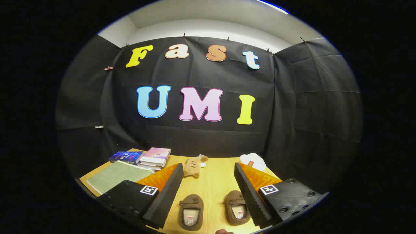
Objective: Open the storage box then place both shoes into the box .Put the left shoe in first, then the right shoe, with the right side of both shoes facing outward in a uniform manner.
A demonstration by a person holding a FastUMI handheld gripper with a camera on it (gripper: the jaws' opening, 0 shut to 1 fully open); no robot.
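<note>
Gripper [208, 195]: we see the jaws spread wide, holding nothing and touching nothing; we judge this width suits a reach toward the shoes rather than a grasp in hand.
Left shoe [191, 212]: a brown fuzzy slipper lying on the table [214, 185] between the fingers, nearer the left one; toe pointing away from us, opening up; apart from both fingers.
Right shoe [237, 207]: its pair, just beside the right finger, toe likewise away; whether it touches that finger we cannot tell.
Placement reason: we judge the pair stands side by side, toes aligned, so that each can be taken in turn without re-orienting; the left shoe goes first.
Storage box: we cannot identify it with confidence; the flat green item [113, 177] beyond the left finger may be its lid, but that is our guess.
Other items: stacked books [143, 157] beyond the left finger; a tan plush toy [193, 167] just ahead, between the fingers; a white plush toy [253, 161] beyond the right finger.
Task stage: early, by our judgement; no shoe lifted.
</note>
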